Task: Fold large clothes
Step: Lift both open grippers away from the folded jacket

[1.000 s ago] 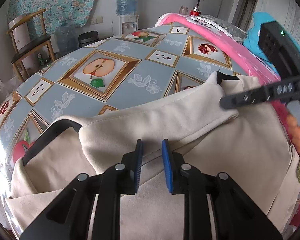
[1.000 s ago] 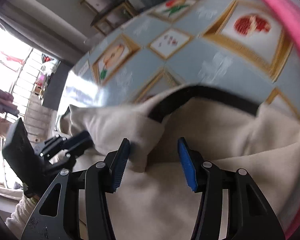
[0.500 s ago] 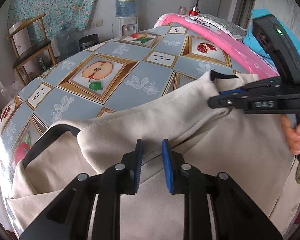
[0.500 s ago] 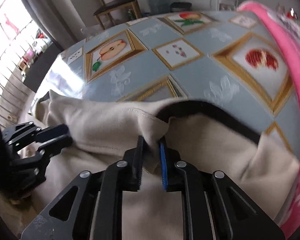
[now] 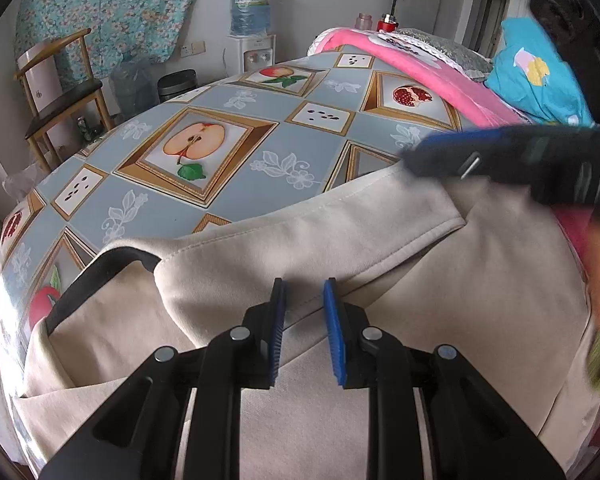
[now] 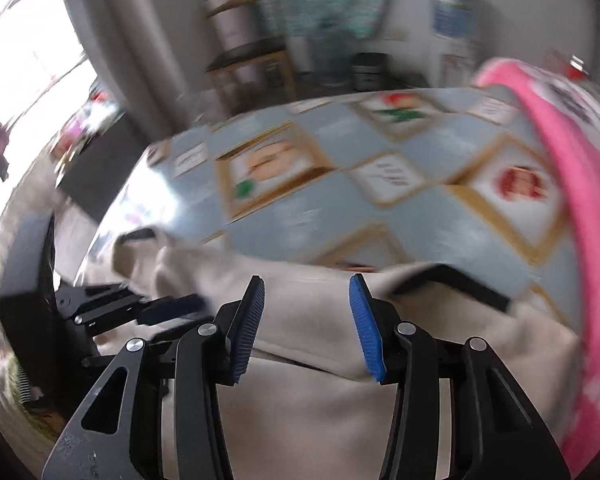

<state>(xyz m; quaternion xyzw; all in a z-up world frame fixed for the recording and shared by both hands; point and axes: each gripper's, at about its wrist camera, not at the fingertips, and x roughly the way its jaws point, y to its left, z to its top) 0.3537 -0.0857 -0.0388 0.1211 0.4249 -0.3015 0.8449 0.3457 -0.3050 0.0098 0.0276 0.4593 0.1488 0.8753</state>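
Both tongs hang over the beige garment [image 5: 440,320] at the near edge of the tabletop [image 5: 260,184]. Left tongs [image 5: 303,324] stand narrow with nothing gripped; right tongs [image 6: 305,322] have just been opening, nothing between them.

The table [image 5: 260,184] wears a blue cloth with fruit pictures. A big cream garment [image 5: 440,300] lies at its six o'clock edge, pink bedding [image 5: 428,72] at two o'clock.

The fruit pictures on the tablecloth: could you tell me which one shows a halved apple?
The big gold-framed panel near the middle, with pale cut flesh, seeds and a green leaf; the others show a whole fruit with leaves and a pomegranate.
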